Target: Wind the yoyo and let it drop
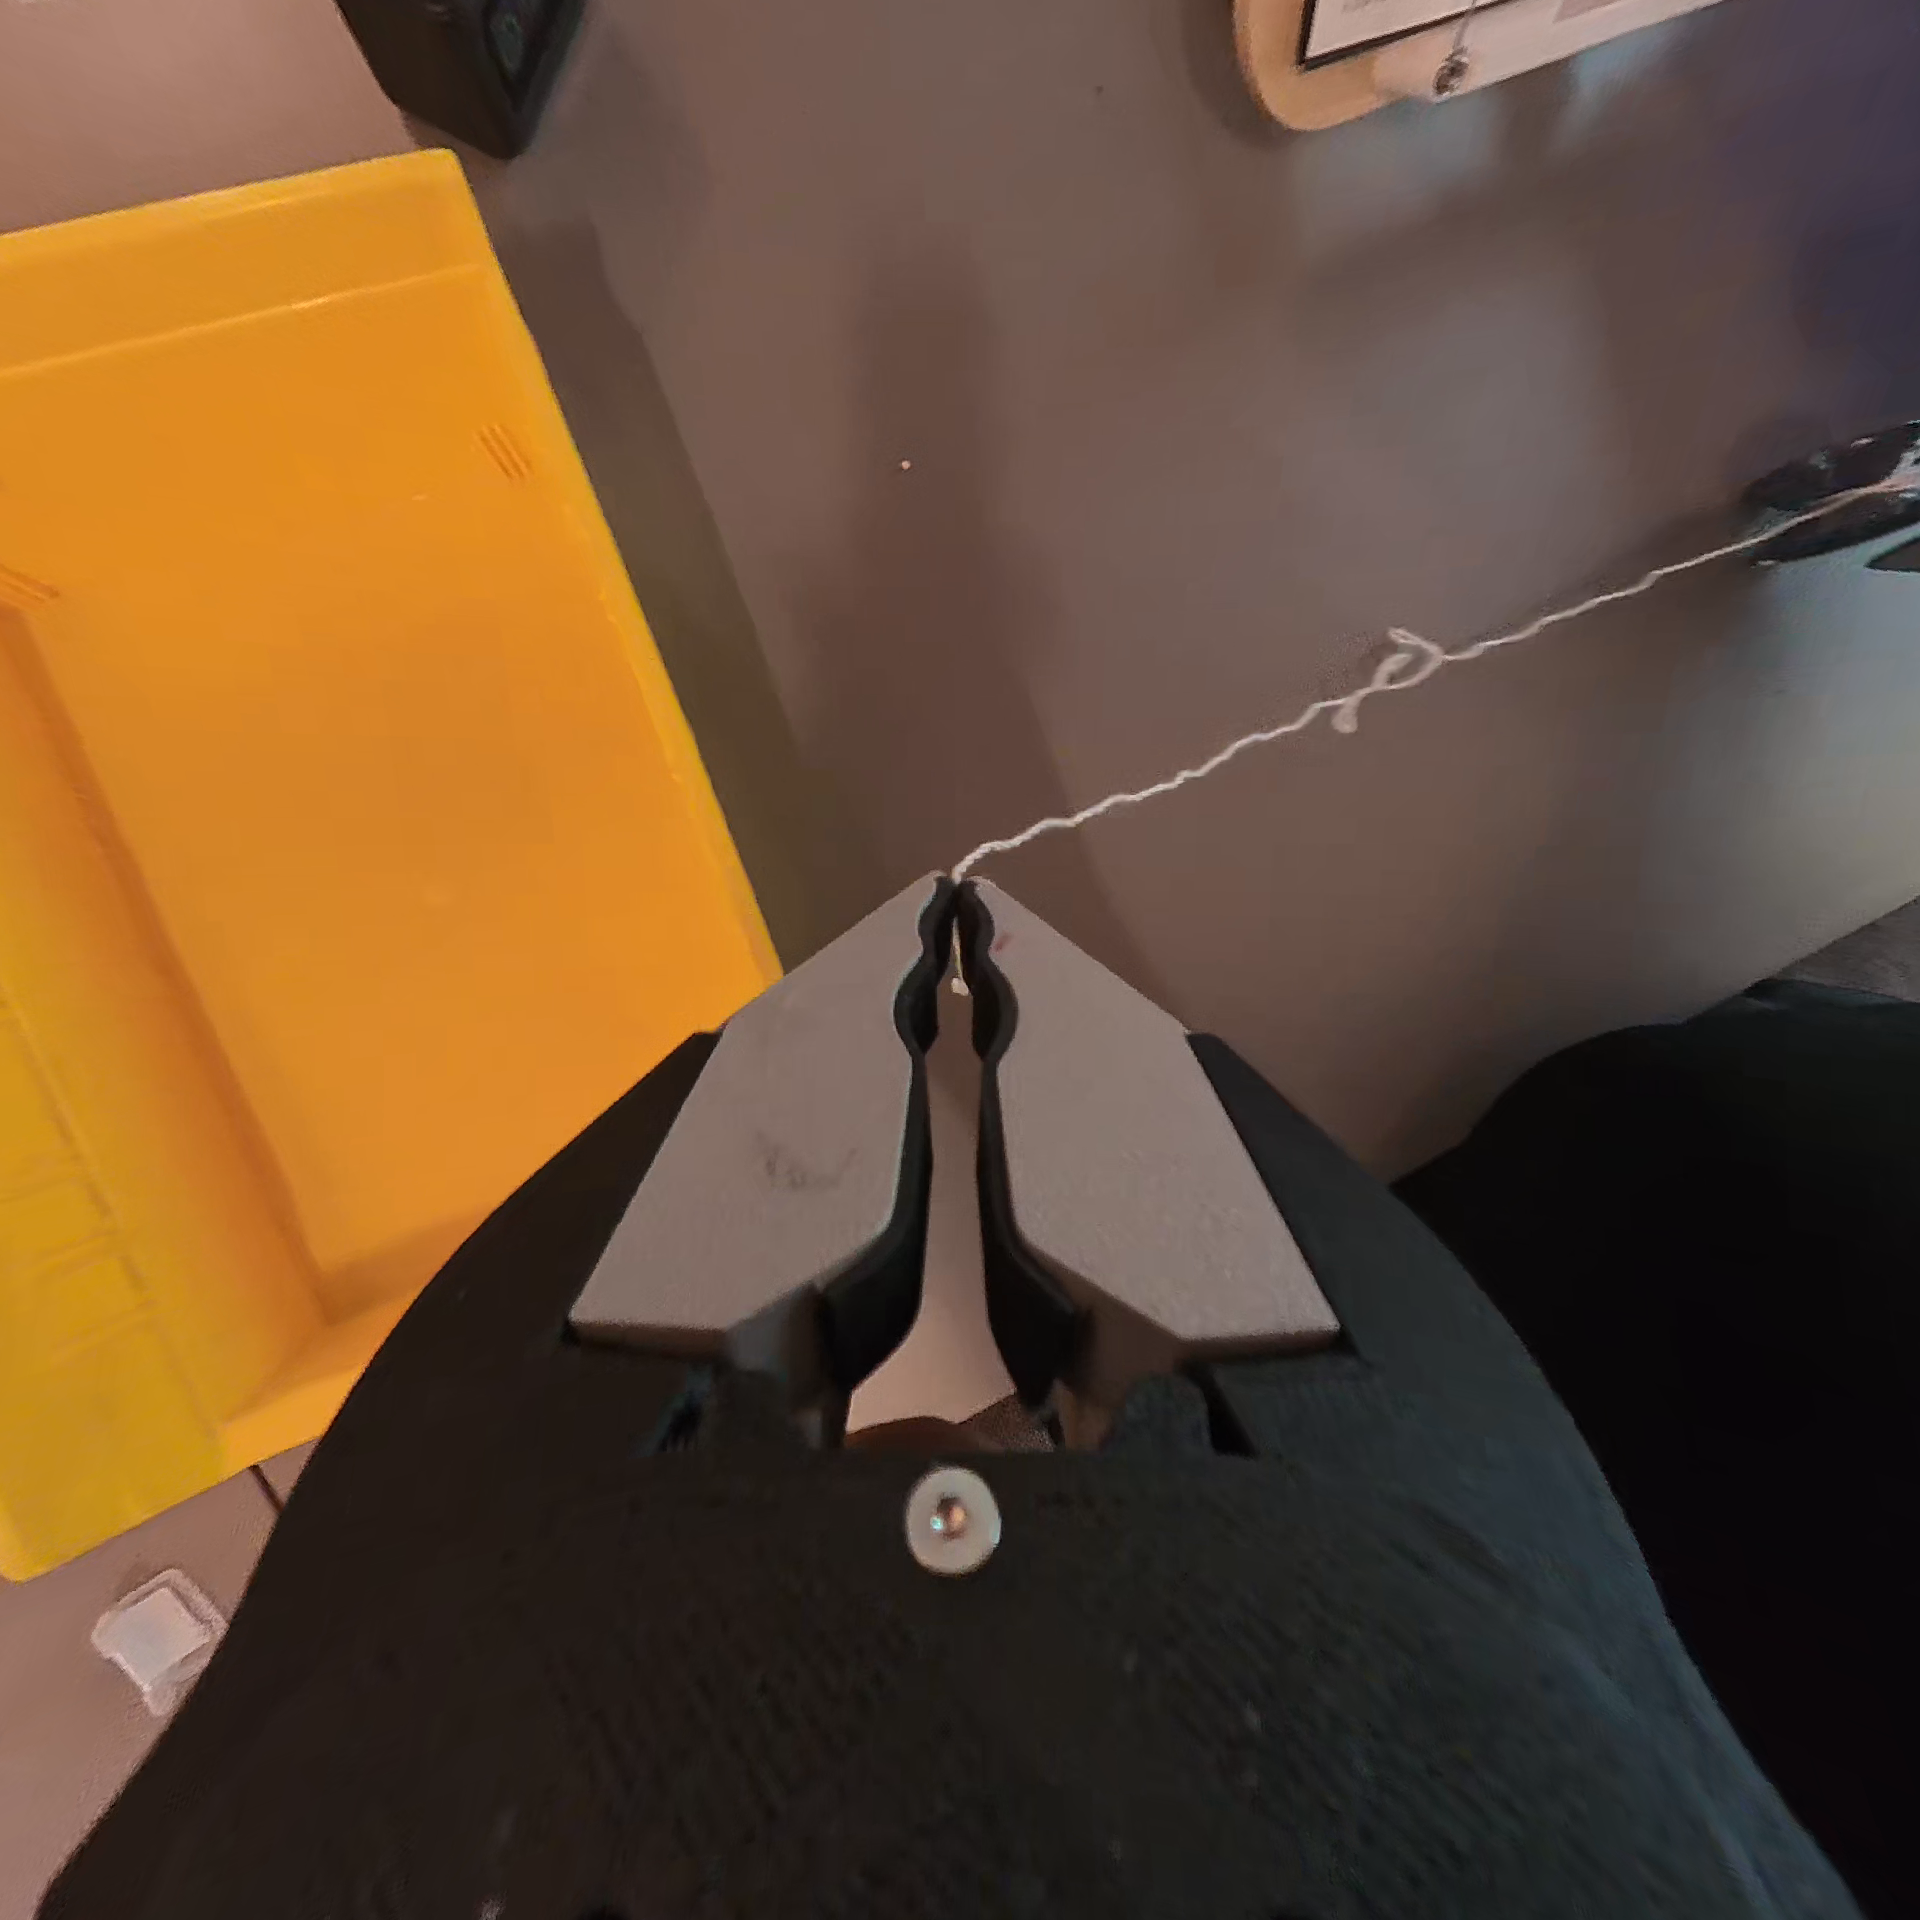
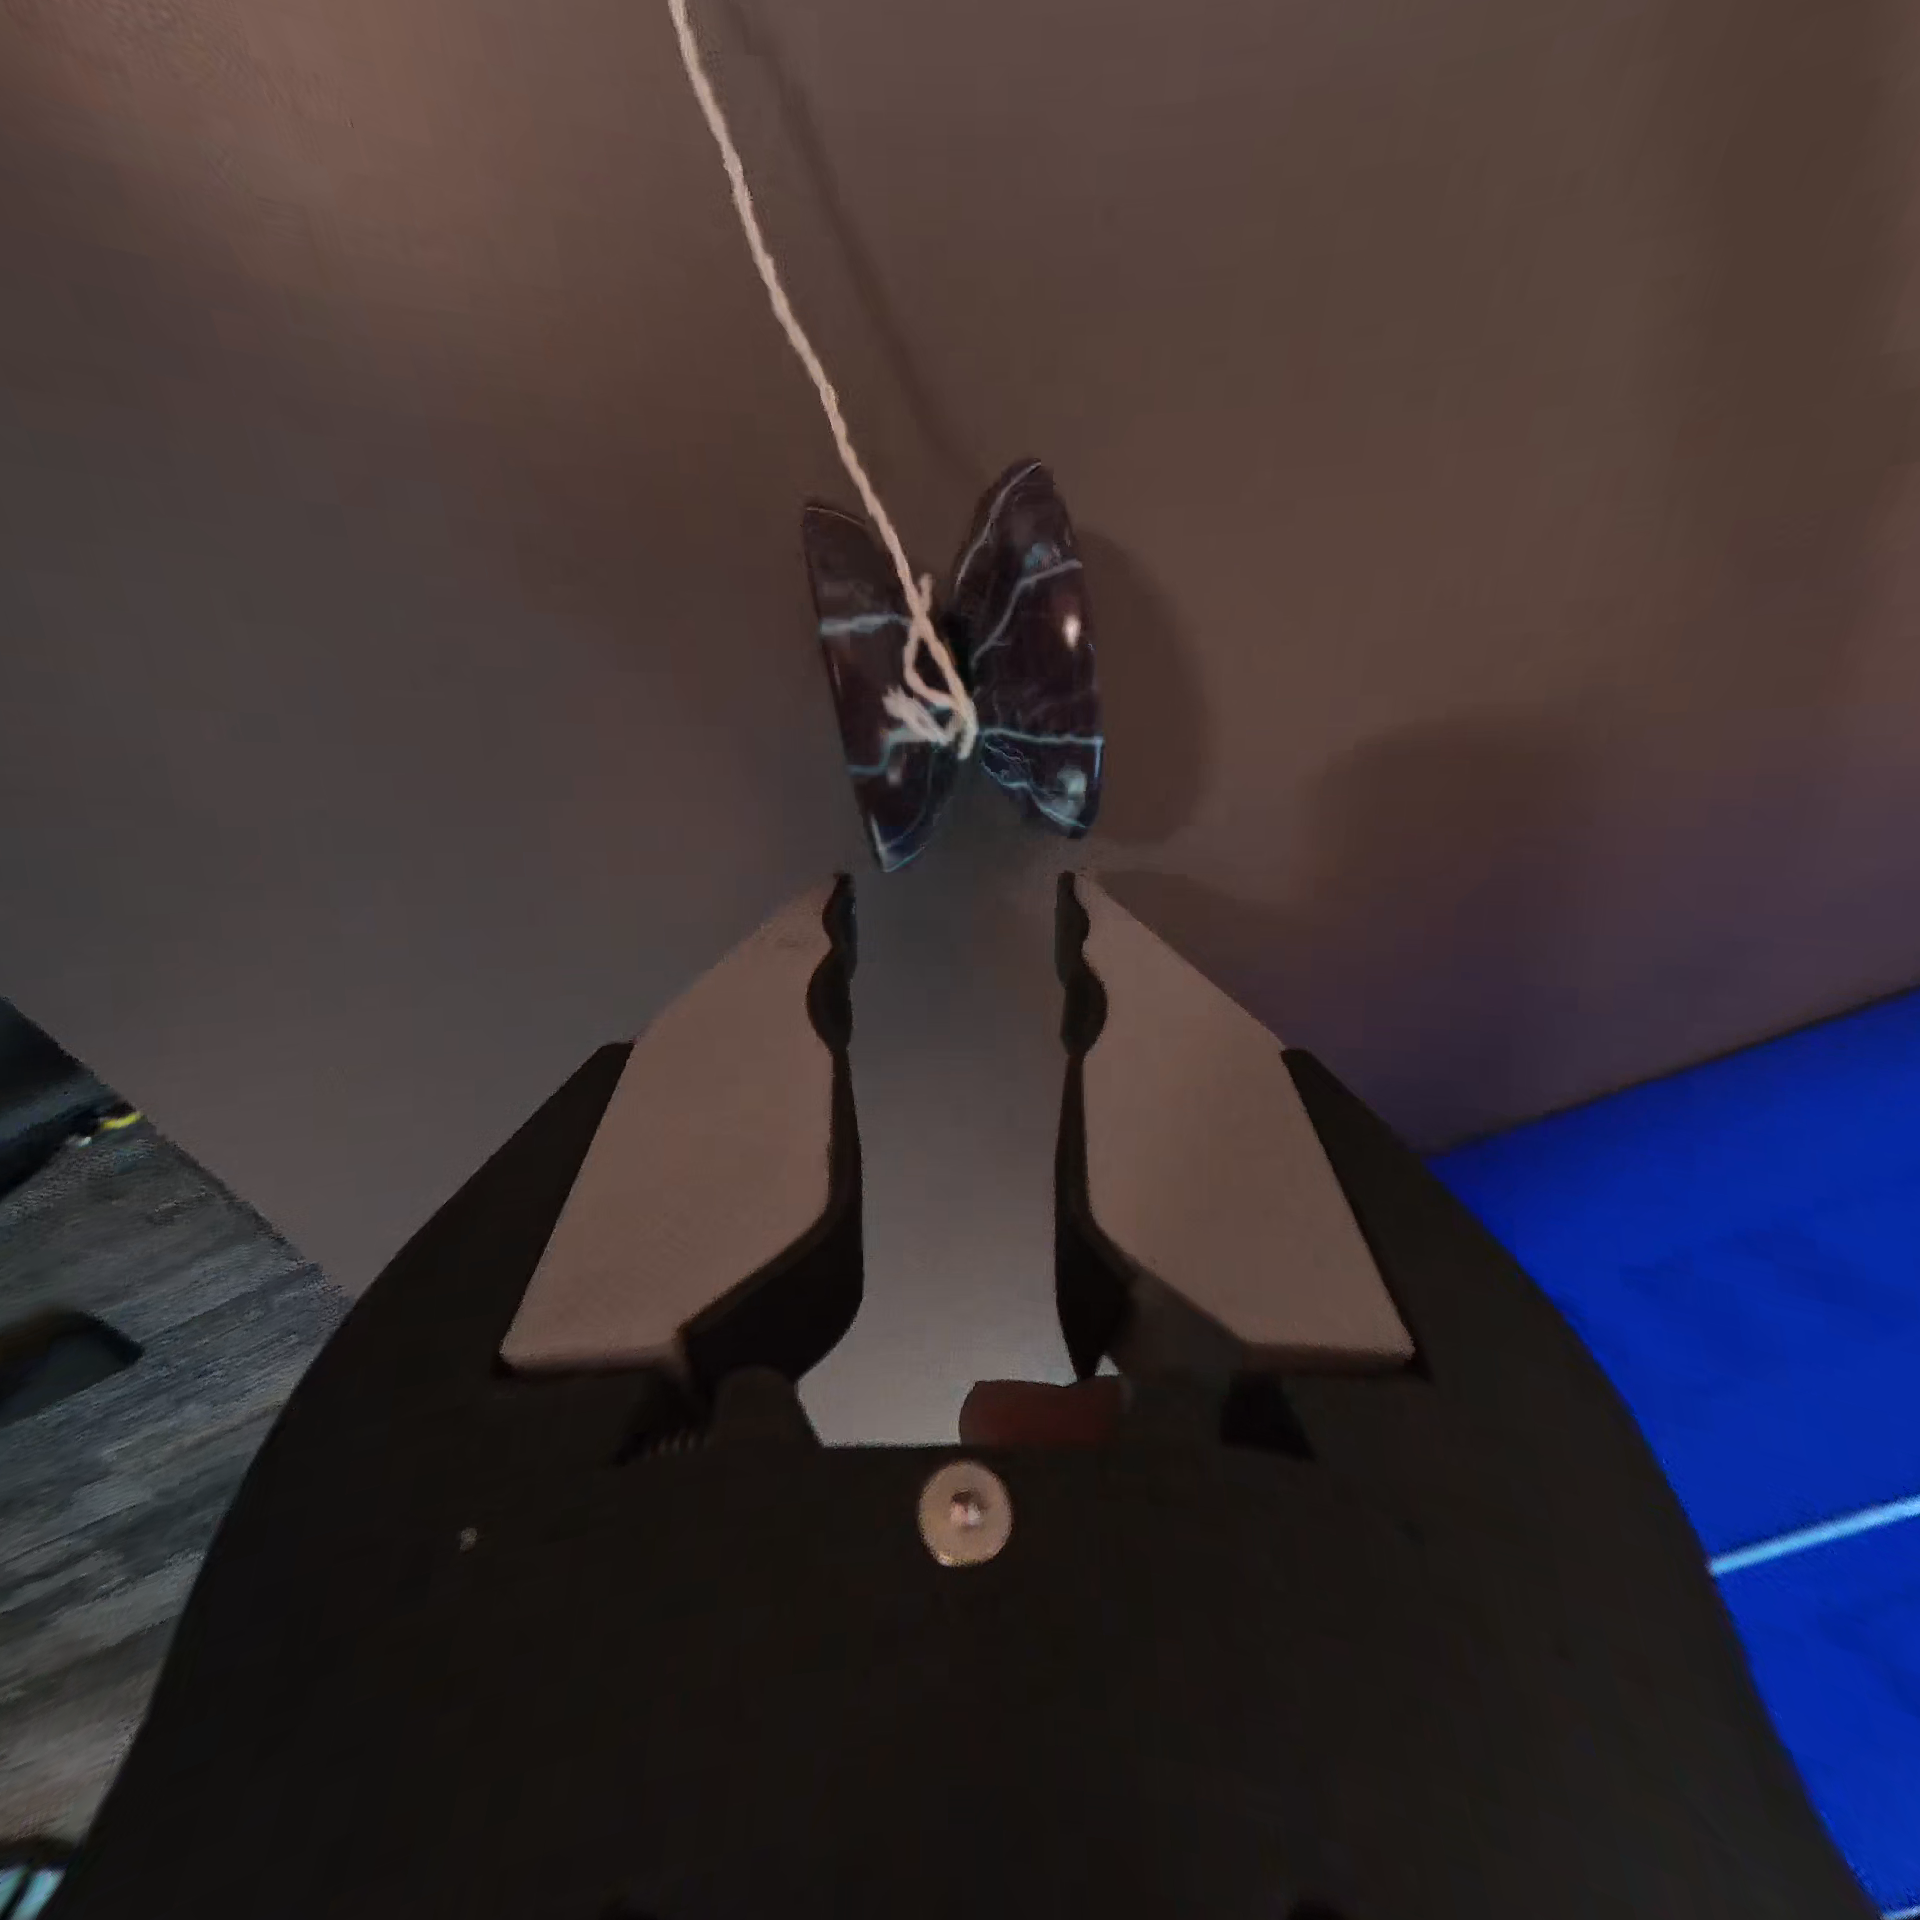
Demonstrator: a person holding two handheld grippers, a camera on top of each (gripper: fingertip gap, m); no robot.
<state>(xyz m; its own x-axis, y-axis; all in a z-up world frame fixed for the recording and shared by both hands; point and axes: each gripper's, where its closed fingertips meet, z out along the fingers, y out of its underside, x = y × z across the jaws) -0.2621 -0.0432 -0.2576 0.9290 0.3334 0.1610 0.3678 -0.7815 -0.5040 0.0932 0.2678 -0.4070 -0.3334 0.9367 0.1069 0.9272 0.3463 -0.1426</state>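
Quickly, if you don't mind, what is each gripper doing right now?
Left gripper: shut on the string.
Right gripper: open, holding nothing; the yoyo sits just beyond its fingertips.

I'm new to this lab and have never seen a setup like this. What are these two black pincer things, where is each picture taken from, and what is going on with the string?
Each pincer is a hand-held two-finger gripper that a person carries, one per hand, with a wide-angle camera looking forward along its fingers. So each picture is that gripper's own view.

In the left wrist view, the left gripper is shut on the end of a white string. The string runs up and to the right to the dark yoyo at the picture's edge. A yellow bin sits on the grey table to the left.

In the right wrist view, the right gripper is open and holds nothing. The same yoyo, black with pale blue veins, lies just ahead of its fingertips, with the string tangled loosely at its middle groove. A blue surface shows at the right.
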